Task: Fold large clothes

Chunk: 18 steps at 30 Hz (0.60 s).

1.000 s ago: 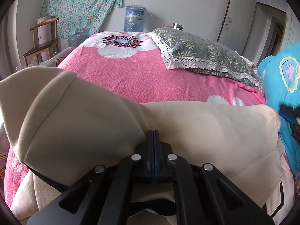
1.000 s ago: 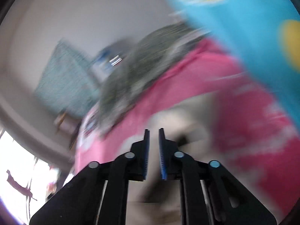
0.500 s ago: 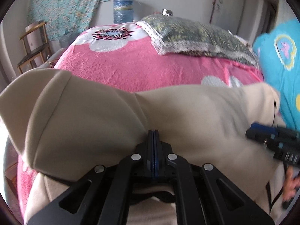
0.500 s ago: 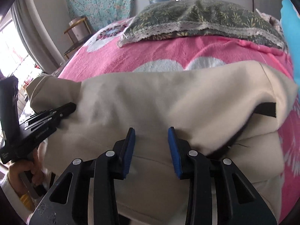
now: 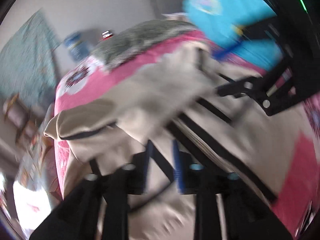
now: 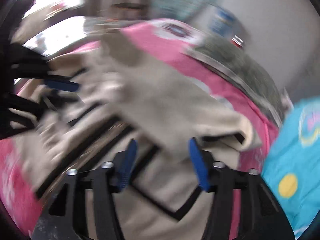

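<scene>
Blue-padded fingers of the left gripper are spreading apart over the beige garment, with cloth and a black stripe showing between them but not pinched. Fingers of the right gripper are likewise widening above the garment's black-trimmed fold. It lies heaped on the pink flowered bed, near the grey pillow; both views are blurred.
</scene>
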Motion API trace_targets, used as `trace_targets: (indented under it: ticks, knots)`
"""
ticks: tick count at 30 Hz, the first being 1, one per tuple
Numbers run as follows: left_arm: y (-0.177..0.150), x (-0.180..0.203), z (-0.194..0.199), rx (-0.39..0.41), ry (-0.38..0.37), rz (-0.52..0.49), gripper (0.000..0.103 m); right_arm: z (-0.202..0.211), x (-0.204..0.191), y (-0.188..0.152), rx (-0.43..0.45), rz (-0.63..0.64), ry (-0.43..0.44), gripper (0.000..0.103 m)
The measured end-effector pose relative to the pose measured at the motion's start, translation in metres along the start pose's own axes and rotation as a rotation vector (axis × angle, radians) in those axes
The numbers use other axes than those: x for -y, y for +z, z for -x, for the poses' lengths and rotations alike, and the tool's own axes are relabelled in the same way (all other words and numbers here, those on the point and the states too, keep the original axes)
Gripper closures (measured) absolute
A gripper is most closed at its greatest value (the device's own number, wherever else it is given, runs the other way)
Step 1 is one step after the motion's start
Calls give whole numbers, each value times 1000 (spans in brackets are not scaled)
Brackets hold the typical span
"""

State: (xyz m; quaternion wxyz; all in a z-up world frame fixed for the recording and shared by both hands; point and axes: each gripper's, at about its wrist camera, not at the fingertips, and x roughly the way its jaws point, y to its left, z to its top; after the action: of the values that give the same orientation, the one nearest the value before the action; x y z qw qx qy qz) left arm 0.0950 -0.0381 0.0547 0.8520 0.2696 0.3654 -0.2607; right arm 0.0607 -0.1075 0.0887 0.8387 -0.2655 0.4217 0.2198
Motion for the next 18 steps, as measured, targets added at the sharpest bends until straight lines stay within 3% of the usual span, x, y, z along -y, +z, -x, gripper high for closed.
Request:
trace_targets:
  ticks: [3,6,8,11,13,18]
  knots:
    - [-29,41,26,2,-62,-111,61,24,-41,-5,4,214,-19,37]
    - [-51,71,44,10,-97,-189,54,35,-73,-33,-79,375,71,32]
    - [-61,85,52,21,-137,-193,49,36,-90,-56,-120,457,49,32]
    - [-66,96,44,9,-195,-169,47,29,-104,-89,-170,459,98,27]
    - [-68,105,36,-14,-206,-175,47,13,-107,-103,-228,431,76,27]
    - [-74,114,28,-17,-175,-223,46,-8,-93,-126,-340,380,64,25]
